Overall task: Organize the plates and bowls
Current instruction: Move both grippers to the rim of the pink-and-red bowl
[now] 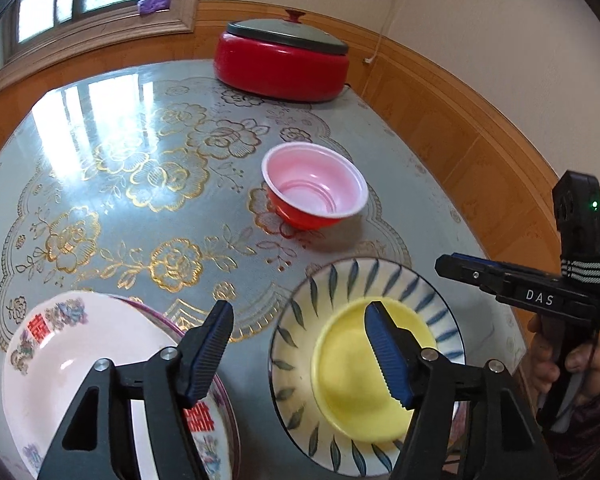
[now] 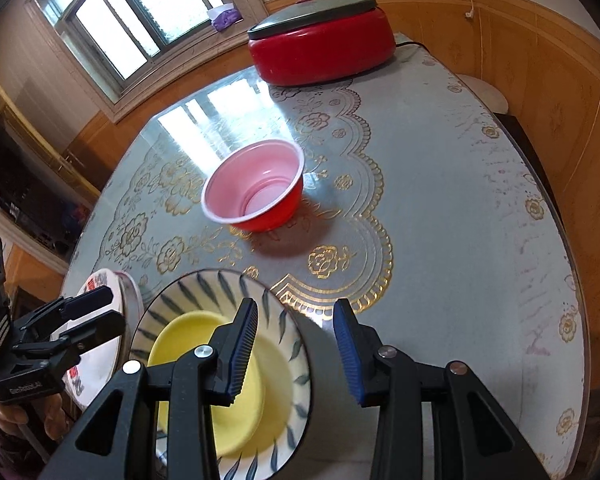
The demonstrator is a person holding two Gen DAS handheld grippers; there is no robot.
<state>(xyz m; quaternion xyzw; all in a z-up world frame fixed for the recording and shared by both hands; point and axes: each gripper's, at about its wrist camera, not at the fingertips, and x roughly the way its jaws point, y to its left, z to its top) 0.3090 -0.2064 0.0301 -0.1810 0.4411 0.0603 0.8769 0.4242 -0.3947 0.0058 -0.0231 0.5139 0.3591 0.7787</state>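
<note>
While both tongs hang empty, left tongs (image 1: 300,354) gaping wide, right tongs (image 2: 296,352) part open, the small yellow plastic plate (image 1: 352,376) sits in the blue-leaf ceramic plate (image 1: 332,280) on the surface (image 1: 140,200)

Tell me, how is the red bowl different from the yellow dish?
The red bowl is deep with a pink inside; the yellow dish is shallow and yellow all over. The red bowl stands alone on the table; the yellow dish sits on a leaf-patterned plate. Both are round, upright and empty.
</note>
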